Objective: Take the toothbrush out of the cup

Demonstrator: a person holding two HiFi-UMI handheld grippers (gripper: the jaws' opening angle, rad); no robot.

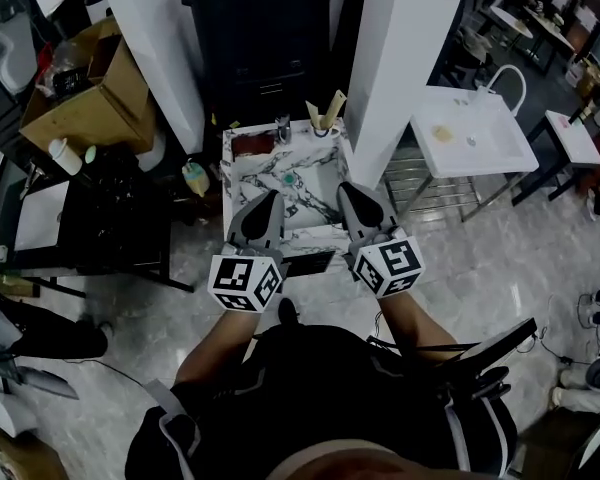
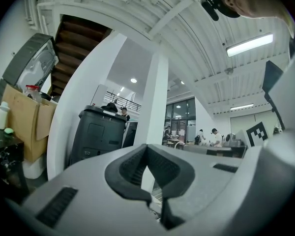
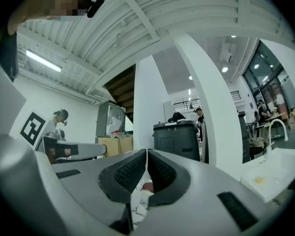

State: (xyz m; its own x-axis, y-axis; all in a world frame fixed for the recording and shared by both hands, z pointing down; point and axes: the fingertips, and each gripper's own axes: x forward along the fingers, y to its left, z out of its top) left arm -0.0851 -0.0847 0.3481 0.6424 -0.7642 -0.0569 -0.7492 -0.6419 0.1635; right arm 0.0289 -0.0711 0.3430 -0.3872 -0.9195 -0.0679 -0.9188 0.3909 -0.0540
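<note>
A small cup (image 1: 323,126) stands at the back right of a marble-patterned washstand (image 1: 242,183), and pale handles, among them the toothbrush (image 1: 337,103), stick up out of it. Both grippers hover over the washstand's near edge, well short of the cup. My left gripper (image 1: 275,197) is shut with nothing in it, and the same shows in its own view (image 2: 147,147). My right gripper (image 1: 344,187) is likewise shut and empty (image 3: 146,151). The cup does not appear in either gripper view.
A black bin (image 1: 265,28) stands behind the washstand between two white pillars. On the right is a white sink (image 1: 470,133) with a tap. An open cardboard box (image 1: 80,88) and a black table (image 1: 90,218) are on the left. A small teal object (image 1: 292,179) lies in the basin.
</note>
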